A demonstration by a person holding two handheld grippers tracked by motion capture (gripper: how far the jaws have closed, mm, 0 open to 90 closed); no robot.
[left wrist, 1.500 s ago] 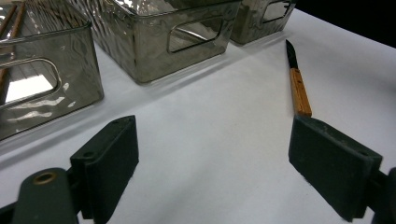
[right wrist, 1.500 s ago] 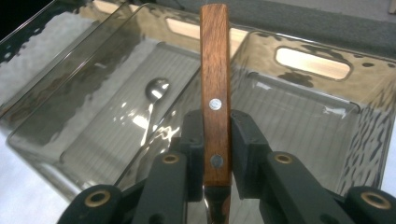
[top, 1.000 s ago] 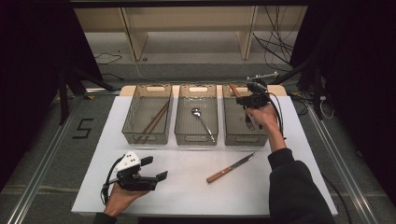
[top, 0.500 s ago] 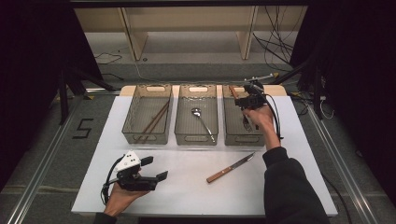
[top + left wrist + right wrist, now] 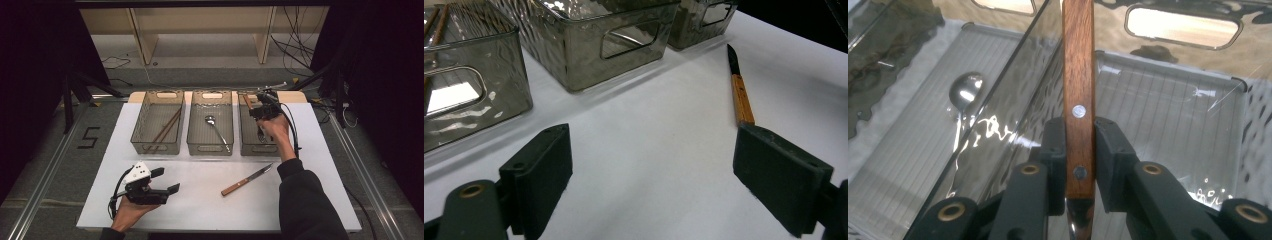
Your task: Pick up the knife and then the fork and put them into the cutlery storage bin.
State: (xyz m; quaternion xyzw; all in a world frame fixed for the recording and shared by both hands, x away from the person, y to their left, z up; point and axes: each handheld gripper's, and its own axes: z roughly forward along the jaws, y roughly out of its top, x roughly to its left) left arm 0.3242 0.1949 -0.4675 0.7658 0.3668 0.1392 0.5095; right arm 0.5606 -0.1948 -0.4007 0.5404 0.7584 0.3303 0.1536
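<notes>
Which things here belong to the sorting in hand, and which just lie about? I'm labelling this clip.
In the job: right gripper, wooden-handled utensil it clamps, right bin, knife.
Lying about: left gripper, chopsticks, spoon, cables.

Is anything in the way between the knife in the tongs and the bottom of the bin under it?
Nothing visible is. The right tongs clamp the wooden-handled knife above the right bin, and in the right gripper view its ribbed floor below looks bare.
</notes>
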